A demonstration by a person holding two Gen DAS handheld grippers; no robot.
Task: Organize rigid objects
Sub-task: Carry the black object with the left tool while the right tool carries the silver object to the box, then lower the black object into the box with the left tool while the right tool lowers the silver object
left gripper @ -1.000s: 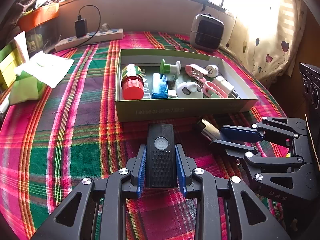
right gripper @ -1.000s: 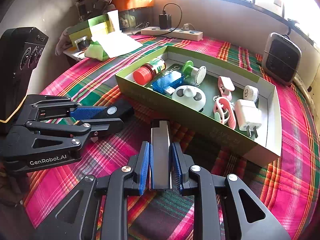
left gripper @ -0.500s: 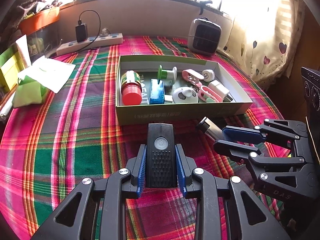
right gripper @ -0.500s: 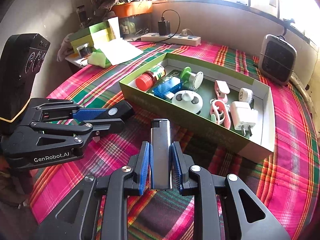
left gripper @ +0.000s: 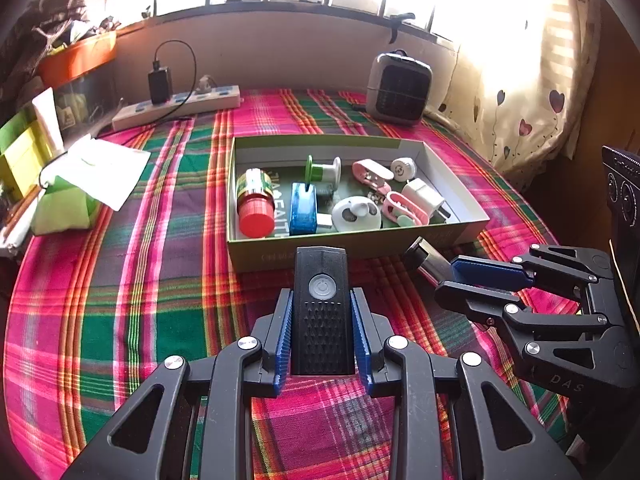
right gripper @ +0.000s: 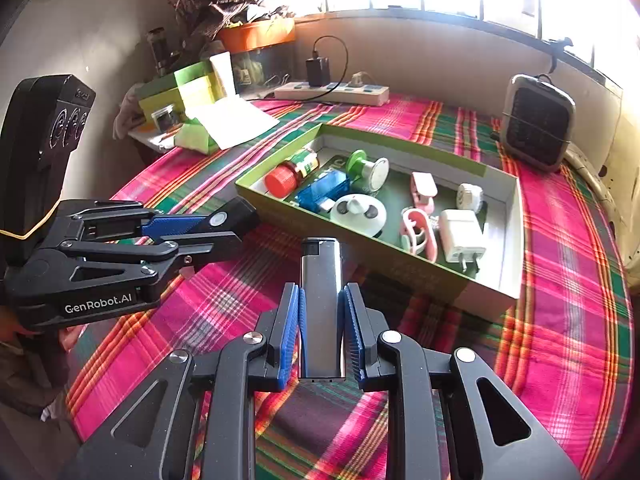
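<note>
1. From the left wrist, over a plaid tablecloth: left gripper pinching a black device with a round button, just before the near wall of an open green box of small items.
2. From the right wrist: right gripper pinching a silver lighter, held above the cloth near the box's long near side; left gripper alongside, closed on the black device.

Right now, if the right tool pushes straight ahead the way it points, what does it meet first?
Probably the near wall of the green box. The right tool holds a silver lighter whose tip points at that wall; depth is unclear, so it may be high enough to pass over.
</note>
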